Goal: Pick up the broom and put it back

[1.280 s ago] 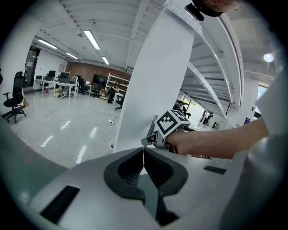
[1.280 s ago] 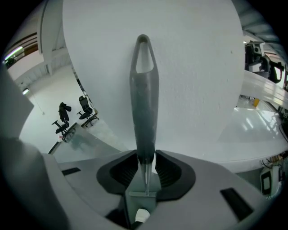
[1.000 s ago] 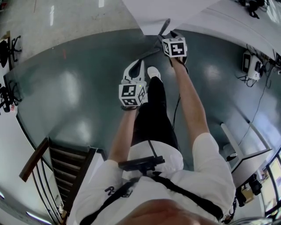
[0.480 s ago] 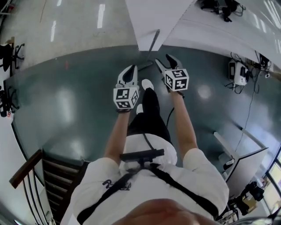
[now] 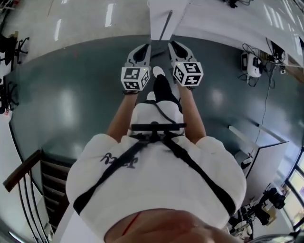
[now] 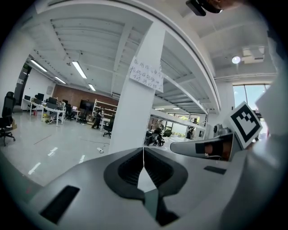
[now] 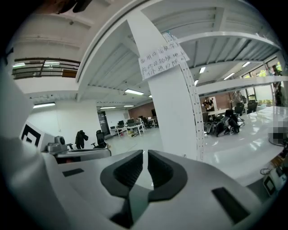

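In the head view a thin grey pole [image 5: 165, 26], apparently the broom's handle, stands against the white pillar [image 5: 159, 12]; its lower end is hidden behind my grippers. Both grippers are held up side by side in front of the pillar and clear of the pole. My left gripper [image 5: 144, 46] [image 6: 143, 155] is shut, its pads meeting with nothing between them. My right gripper [image 5: 175, 45] [image 7: 145, 157] has just been closing and shows only a narrow slit, also with nothing in it. Both gripper views look level at the pillar [image 6: 135, 112] [image 7: 173, 112] and its paper notice [image 7: 163, 58].
A dark stair railing [image 5: 21, 173] lies behind me at the lower left. Cables and a white device [image 5: 250, 64] sit on the dark floor to the right, and a flat panel [image 5: 266, 156] lies further back. Office chairs [image 5: 9, 47] stand at the far left.
Both grippers have risen and drawn together at the top of the view. The right gripper has come away from the pole, and the person has straightened up.
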`<state>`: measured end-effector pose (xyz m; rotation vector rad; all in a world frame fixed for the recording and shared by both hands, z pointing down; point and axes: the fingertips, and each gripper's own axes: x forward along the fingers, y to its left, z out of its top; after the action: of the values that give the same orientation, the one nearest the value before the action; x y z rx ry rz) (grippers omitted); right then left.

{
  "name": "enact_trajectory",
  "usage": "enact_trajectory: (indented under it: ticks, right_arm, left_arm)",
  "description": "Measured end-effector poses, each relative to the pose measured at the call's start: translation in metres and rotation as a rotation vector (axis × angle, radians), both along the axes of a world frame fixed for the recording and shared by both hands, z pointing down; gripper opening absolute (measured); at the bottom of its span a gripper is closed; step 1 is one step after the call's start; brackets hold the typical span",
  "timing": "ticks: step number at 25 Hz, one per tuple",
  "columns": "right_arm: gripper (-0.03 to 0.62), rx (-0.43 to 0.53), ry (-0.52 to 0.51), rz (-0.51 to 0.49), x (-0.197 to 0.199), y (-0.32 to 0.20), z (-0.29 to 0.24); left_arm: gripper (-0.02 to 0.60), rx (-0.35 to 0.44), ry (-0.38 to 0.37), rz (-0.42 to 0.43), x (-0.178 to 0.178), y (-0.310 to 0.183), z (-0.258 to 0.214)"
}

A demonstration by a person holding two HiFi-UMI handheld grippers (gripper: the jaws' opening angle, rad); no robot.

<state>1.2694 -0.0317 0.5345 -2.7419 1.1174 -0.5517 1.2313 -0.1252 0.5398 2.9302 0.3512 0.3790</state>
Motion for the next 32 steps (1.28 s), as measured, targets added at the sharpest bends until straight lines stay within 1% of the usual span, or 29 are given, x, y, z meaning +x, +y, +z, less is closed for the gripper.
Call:
enact_trajectory:
  ticks: [3, 6, 9, 11, 14, 17, 19, 21, 24, 26, 32]
  right_arm:
    - [0.008, 0.003, 0.062, 0.051, -0.022, 0.015, -0.022]
    - [0.008, 0.015, 0.069, 0.112, -0.038, 0.025, -0.032]
    - [0.008, 0.000, 0.075, 0.139, -0.042, 0.029, -0.040]
    - [0.008, -0.017, 0.108, 0.133, -0.041, 0.034, -0.050]
    - [0.008, -0.026, 0.150, 0.091, -0.038, 0.034, -0.065]
    - [0.008, -0.033, 0.152, 0.054, -0.030, 0.040, -0.071]
    - [0.008, -0.036, 0.157, 0.047, -0.026, 0.047, -0.079]
    - [0.008, -0.029, 0.170, 0.051, -0.019, 0.055, -0.089]
    - [0.008, -0.006, 0.170, 0.084, -0.002, 0.074, -0.098]
    - [0.008, 0.002, 0.167, 0.100, 0.002, 0.084, -0.099]
    - [0.008, -0.003, 0.160, 0.091, 0.008, 0.096, -0.094]
  left_arm:
    - [0.012, -0.006, 0.042, 0.021, -0.022, 0.016, -0.018]
    - [0.012, -0.016, 0.062, 0.033, -0.040, 0.022, -0.026]
    - [0.012, -0.008, 0.082, 0.047, -0.044, 0.027, -0.036]
    - [0.012, -0.009, 0.101, 0.046, -0.041, 0.034, -0.042]
    - [0.012, -0.003, 0.131, 0.031, -0.031, 0.042, -0.053]
    - [0.012, 0.006, 0.150, 0.019, -0.016, 0.052, -0.064]
    - [0.012, 0.012, 0.159, 0.021, -0.008, 0.059, -0.074]
    - [0.012, 0.011, 0.167, 0.019, -0.001, 0.064, -0.083]
    - [0.012, 0.006, 0.160, 0.027, 0.012, 0.077, -0.088]
    - [0.012, 0.008, 0.156, 0.039, 0.014, 0.085, -0.089]
    - [0.012, 0.003, 0.151, 0.045, 0.024, 0.096, -0.089]
